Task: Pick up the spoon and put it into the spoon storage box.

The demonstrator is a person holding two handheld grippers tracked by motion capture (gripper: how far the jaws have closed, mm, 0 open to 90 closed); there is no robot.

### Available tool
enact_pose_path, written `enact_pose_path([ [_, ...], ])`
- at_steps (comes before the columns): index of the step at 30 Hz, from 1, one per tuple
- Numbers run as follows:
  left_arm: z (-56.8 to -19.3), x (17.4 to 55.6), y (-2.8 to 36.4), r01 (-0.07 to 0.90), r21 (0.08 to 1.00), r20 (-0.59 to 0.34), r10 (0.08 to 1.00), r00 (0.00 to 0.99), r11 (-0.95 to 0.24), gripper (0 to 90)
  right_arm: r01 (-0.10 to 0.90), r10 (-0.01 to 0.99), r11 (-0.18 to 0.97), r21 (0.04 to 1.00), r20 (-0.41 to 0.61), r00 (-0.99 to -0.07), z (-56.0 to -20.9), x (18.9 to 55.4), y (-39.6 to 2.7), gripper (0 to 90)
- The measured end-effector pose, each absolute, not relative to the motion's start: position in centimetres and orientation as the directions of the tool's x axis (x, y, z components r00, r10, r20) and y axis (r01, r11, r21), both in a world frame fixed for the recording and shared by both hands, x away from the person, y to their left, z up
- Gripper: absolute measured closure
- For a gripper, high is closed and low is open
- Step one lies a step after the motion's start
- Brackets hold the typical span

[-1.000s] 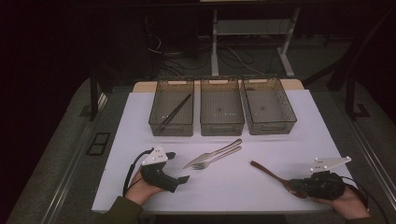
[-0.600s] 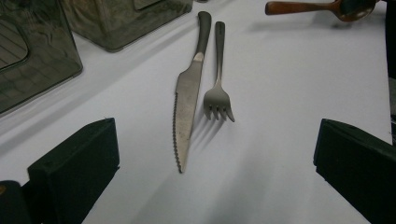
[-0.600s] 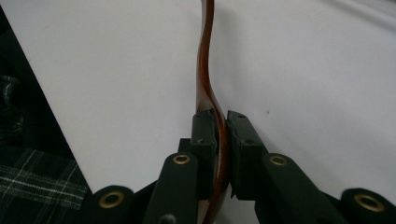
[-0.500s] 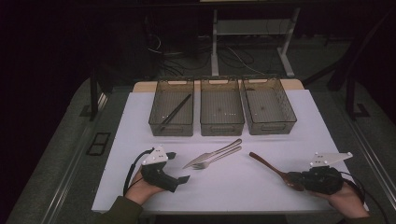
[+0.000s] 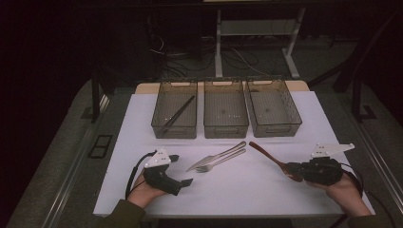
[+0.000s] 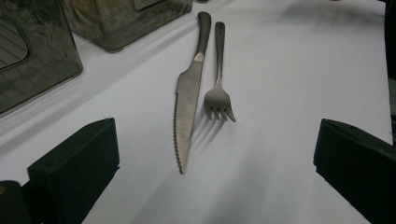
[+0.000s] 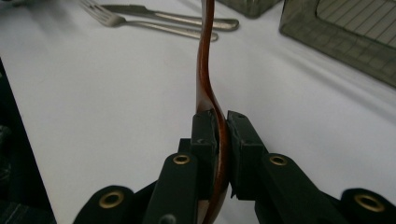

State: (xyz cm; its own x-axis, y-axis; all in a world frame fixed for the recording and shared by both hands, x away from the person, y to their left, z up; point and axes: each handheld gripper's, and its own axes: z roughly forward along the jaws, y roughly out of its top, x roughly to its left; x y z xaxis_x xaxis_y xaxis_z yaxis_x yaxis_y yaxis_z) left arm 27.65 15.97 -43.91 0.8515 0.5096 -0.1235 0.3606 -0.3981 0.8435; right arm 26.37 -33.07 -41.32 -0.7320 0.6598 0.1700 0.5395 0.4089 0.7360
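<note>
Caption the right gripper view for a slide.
Right claw shut on a wooden spoon, fork and knife beyond.

A reddish-brown wooden spoon (image 7: 205, 70), a silver knife (image 6: 187, 100) and fork (image 6: 218, 95), a white table (image 5: 266, 194).

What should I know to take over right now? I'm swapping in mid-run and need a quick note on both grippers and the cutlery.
Right gripper: shut on the wooden spoon at its bowl end, handle pointing toward the trays.
Left gripper: open, holding nothing, resting on the table and facing the knife and fork.
Done: chopsticks lie in the left tray.
Left: middle tray and right tray look empty; the spoon probably goes into one next, then knife and fork.
</note>
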Motion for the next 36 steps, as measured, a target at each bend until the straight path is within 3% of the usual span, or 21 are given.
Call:
enact_pose_path([
  [36,-43.8,27.7,16.1,0.371,0.849,-0.144,0.509,0.849,-0.378,0.0,0.495,0.688,0.295,0.817,0.178,-0.703,-36.3,34.3,-29.4,80.9],
])
